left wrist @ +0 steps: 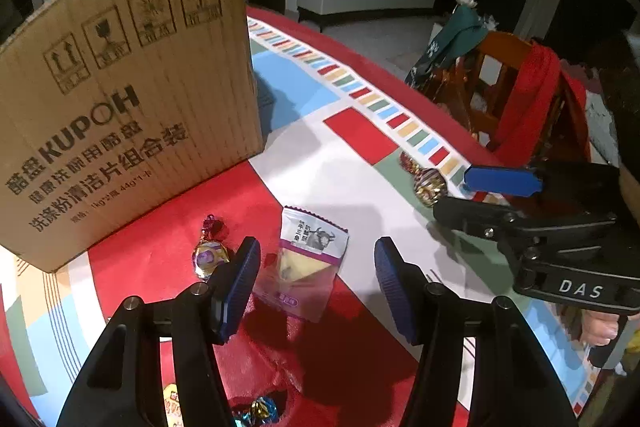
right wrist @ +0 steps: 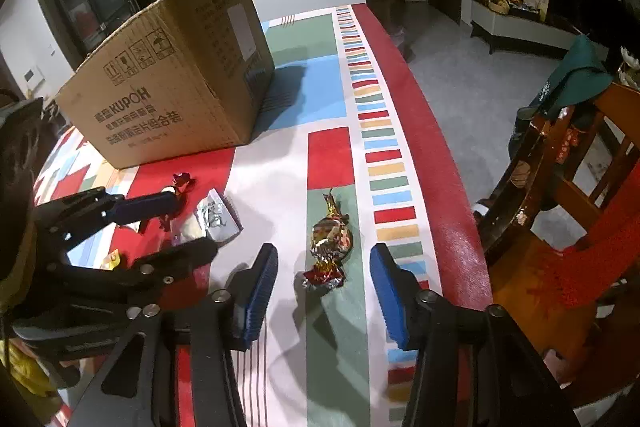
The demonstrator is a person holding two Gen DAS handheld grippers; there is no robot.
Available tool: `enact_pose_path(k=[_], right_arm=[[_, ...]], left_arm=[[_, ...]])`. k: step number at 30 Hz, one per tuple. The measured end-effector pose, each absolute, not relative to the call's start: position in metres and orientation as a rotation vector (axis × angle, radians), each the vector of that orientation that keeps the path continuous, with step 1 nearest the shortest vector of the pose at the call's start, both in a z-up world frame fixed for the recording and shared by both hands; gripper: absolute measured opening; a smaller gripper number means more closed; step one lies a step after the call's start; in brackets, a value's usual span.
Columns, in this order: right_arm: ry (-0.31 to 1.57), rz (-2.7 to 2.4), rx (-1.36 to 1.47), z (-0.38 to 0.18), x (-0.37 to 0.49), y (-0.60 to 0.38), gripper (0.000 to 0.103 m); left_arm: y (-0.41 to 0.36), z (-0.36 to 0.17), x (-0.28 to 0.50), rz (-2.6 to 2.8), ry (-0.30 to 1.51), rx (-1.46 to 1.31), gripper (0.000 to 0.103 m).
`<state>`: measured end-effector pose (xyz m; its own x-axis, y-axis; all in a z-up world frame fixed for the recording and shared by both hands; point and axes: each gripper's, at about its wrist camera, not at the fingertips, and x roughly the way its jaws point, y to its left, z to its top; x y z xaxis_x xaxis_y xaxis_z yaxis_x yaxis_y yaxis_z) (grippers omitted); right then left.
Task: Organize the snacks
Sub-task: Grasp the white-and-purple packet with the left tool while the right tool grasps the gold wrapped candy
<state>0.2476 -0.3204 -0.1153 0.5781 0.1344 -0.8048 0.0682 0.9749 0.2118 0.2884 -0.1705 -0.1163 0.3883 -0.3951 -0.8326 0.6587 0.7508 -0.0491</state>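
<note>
The left gripper (left wrist: 316, 279) hangs low over the table with its ribbed blue pads (left wrist: 240, 277) spread wide. Between them lies a flat snack sachet (left wrist: 306, 263), glossy plastic with a zigzag-cut top edge, a bull printed on its white upper part and a clear window below showing a pale yellow wedge. Neither pad touches it. Just left of the left pad sits a twist-wrapped candy (left wrist: 209, 255) in gold and purple foil, its crimped end fanning upward.

The right gripper (right wrist: 324, 283) is likewise wide open, its blue grooved pads flanking a foil candy (right wrist: 330, 241) in crinkled red-and-gold wrap, oval in the middle with twisted ends; the wrapper lies on a green stripe, untouched.

Both rest on a tablecloth (right wrist: 276, 187) printed with flat red, blue, green and white blocks and a border of small coloured bars. Behind stands a corrugated cardboard box (left wrist: 120, 99), brown, open-topped, stamped with handling symbols and "KUPOH". In the left view two more candies show at the bottom edge: a blue-and-gold foil one (left wrist: 260, 411) and a yellow wrapper (left wrist: 173, 405). A wooden chair (right wrist: 560, 195) draped with red cloth stands beside the table.
</note>
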Motion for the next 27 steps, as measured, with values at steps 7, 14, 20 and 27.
enact_pose_path(k=[7, 14, 20, 27], right_arm=[[0.977, 0.036, 0.240, -0.123, 0.256, -0.318, 0.042], [0.981, 0.025, 0.231, -0.126, 0.265, -0.315, 0.028], [0.975, 0.019, 0.216, -0.126, 0.265, -0.310, 0.024], [0.939, 0.021, 0.223, -0.112, 0.258, -0.308, 0.024]], left_arm=[[-0.173, -0.128, 0.292, -0.666, 0.991, 0.316, 0.048], [-0.171, -0.128, 0.295, -0.647, 0.993, 0.286, 0.035], [-0.172, -0.128, 0.294, -0.630, 0.988, 0.281, 0.033], [-0.168, -0.122, 0.292, -0.615, 0.988, 0.255, 0.032]])
